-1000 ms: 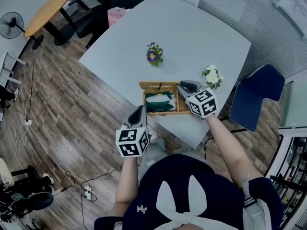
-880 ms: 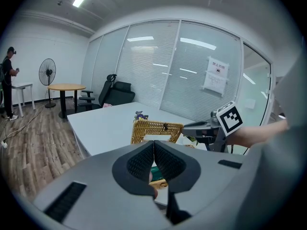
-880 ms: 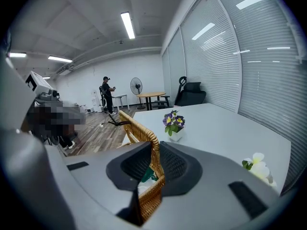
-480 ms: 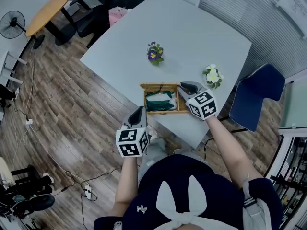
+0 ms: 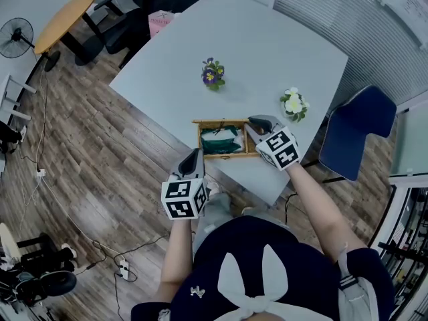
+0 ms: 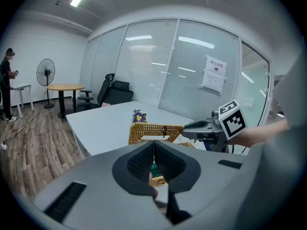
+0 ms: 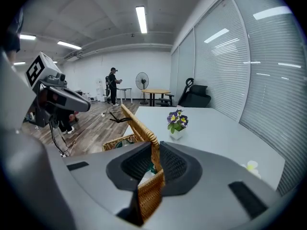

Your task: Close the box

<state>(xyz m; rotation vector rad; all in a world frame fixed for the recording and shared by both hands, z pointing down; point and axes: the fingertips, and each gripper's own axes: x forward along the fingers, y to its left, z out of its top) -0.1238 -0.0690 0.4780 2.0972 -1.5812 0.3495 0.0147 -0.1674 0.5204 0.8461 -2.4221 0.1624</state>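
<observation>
Right gripper (image 7: 154, 163) clamps the upright woven wicker lid (image 7: 139, 128) of the open tan wicker box (image 5: 199, 139) at the grey table's (image 5: 267, 59) near edge. Left gripper (image 6: 153, 145) is closed, empty. We should swing the lid down slowly along its hinge arc.

An office with a wood-plank floor (image 5: 87, 146): a large grey table (image 5: 267, 52) stands beside glass walls hung with blinds (image 6: 148, 66), a blue chair (image 5: 354, 136) at one edge, a black chair (image 5: 124, 29) at another. Beyond are a round wooden table (image 5: 63, 15) and a standing fan (image 5: 15, 33). Strip lights (image 7: 141, 19) glow on the white ceiling.
</observation>
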